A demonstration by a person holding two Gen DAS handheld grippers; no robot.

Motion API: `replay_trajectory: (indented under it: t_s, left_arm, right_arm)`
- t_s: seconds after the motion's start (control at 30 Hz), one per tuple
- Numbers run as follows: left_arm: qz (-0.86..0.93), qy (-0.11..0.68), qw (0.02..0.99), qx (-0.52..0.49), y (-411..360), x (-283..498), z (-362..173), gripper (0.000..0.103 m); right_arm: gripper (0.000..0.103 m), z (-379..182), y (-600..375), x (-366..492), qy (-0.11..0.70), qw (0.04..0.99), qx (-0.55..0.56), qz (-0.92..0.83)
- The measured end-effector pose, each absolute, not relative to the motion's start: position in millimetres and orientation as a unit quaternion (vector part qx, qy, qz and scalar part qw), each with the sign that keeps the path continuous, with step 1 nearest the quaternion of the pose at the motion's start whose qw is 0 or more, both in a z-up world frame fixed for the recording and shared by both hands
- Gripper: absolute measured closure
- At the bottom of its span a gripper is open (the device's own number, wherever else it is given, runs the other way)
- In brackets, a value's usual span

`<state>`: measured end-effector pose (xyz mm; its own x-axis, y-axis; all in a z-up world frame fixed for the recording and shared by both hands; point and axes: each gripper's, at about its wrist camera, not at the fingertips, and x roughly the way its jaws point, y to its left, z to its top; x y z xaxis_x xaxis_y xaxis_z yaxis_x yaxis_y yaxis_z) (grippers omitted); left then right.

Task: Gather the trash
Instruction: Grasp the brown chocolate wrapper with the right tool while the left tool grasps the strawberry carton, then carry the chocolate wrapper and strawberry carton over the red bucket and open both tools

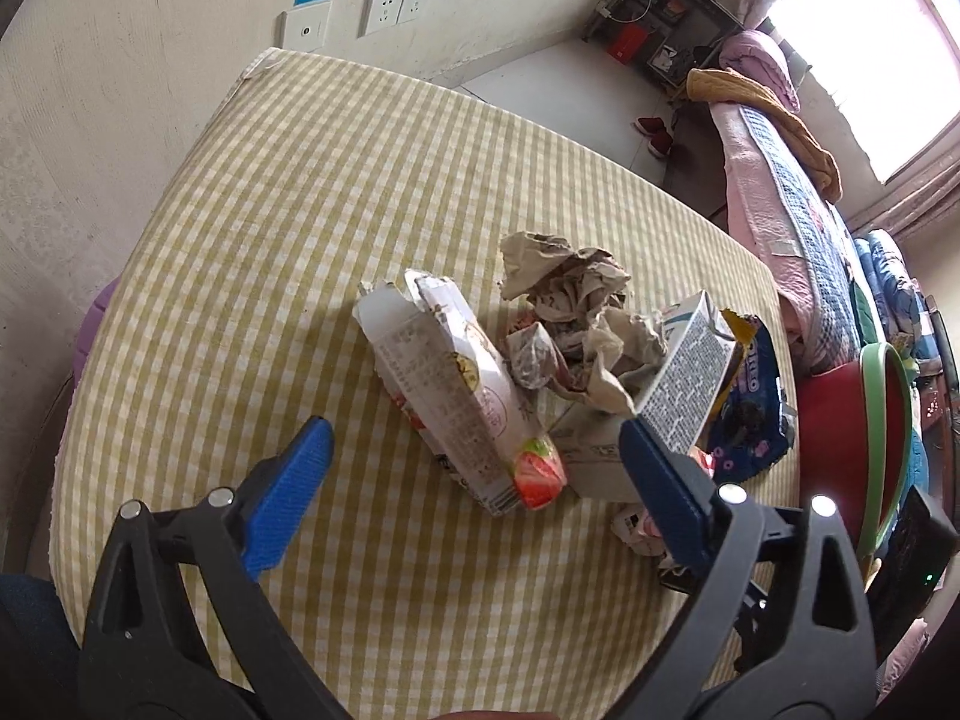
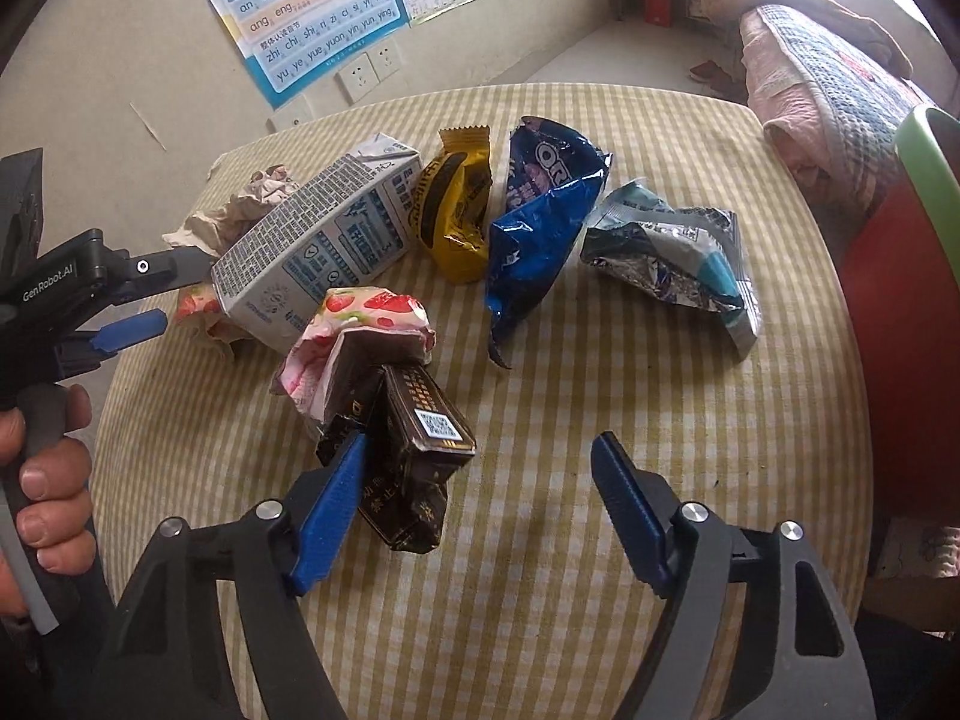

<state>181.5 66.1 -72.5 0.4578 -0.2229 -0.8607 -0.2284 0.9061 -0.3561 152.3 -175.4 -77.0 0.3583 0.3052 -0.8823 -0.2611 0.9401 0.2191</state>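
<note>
Blue-padded left gripper (image 1: 474, 450): jaws spread wide, nothing held, poised over a strawberry carton (image 1: 456, 396) lying beside crumpled brown paper (image 1: 576, 318) and a white milk carton (image 1: 690, 378). Right gripper (image 2: 480, 468): jaws equally wide, empty; left pad apparently touching a dark box (image 2: 414, 468). Beyond: yellow wrapper (image 2: 453, 210), blue cookie bag (image 2: 534, 210), silver packet (image 2: 672, 252), all on checked tablecloth (image 2: 600, 420). Red bin (image 2: 900, 312) at right.
</note>
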Motion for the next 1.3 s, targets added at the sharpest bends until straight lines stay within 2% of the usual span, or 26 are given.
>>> replay_trajectory:
  t_s: [0.1, 0.23, 0.33, 0.4, 0.47, 0.57, 0.63, 0.87, 1.3]
  left_arm:
    - [-0.005, 0.517, 0.824, -0.232, 69, 183, -75, 0.014]
    - [0.0, 0.514, 0.822, -0.246, 72, 180, -73, 0.022]
    - [-0.002, 0.515, 0.817, -0.258, 75, 176, -75, 0.024]
    - [-0.001, 0.519, 0.815, -0.257, 75, 175, -77, 0.028]
    - [-0.004, 0.526, 0.81, -0.26, 75, 176, -83, 0.039]
    - [-0.009, 0.53, 0.807, -0.259, 75, 177, -86, 0.062]
    - [-0.018, 0.53, 0.806, -0.263, 73, 177, -84, 0.075]
    - [-0.022, 0.521, 0.821, -0.231, 64, 165, -66, 0.078]
    - [-0.026, 0.494, 0.849, -0.187, 51, 125, -21, 0.079]
  right_arm:
    - [0.041, -80, -175, 152, 0.542, 0.819, 0.036, 0.184]
    - [0.055, -77, -173, 152, 0.538, 0.818, 0.043, 0.197]
    - [0.063, -74, -169, 152, 0.537, 0.818, 0.041, 0.201]
    - [0.066, -73, -168, 152, 0.537, 0.818, 0.041, 0.203]
    - [0.073, -74, -167, 153, 0.538, 0.816, 0.044, 0.207]
    - [0.082, -72, -163, 153, 0.537, 0.815, 0.04, 0.213]
    - [0.084, -71, -161, 152, 0.537, 0.815, 0.037, 0.213]
    - [0.085, -61, -169, 146, 0.534, 0.818, 0.042, 0.211]
    - [0.085, -16, -184, 118, 0.494, 0.845, 0.039, 0.203]
